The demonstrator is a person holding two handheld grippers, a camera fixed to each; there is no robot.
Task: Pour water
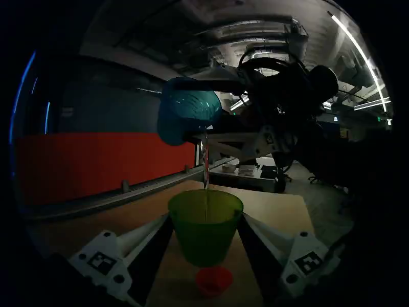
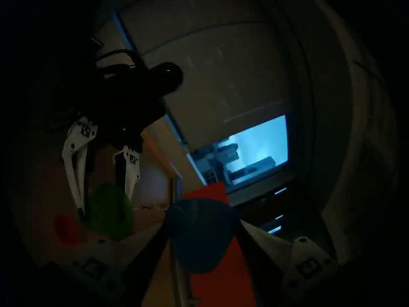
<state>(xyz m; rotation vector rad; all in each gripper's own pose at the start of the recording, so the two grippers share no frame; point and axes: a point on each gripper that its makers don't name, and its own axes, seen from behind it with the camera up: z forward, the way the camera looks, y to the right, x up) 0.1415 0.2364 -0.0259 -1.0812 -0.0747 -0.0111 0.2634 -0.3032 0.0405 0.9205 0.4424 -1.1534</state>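
Note:
In the left gripper view a green cup (image 1: 205, 225) stands upright between my left gripper's (image 1: 204, 233) fingers, which press its sides. Above it the blue cup (image 1: 187, 110) is tipped, and a thin stream of water (image 1: 206, 171) falls from its rim into the green cup. The right gripper holds the blue cup from the right side there. In the right gripper view the blue cup (image 2: 200, 234) sits tilted between my right gripper's (image 2: 202, 240) fingers, and the green cup (image 2: 109, 211) is lower left, held by the other gripper's white fingers (image 2: 76, 163).
A small red lid or dish (image 1: 213, 280) lies on the wooden table (image 1: 271, 207) just in front of the green cup; the red dish (image 2: 65, 228) also lies left of the green cup. A red wall panel (image 1: 97, 163) runs behind the table. The room is dim.

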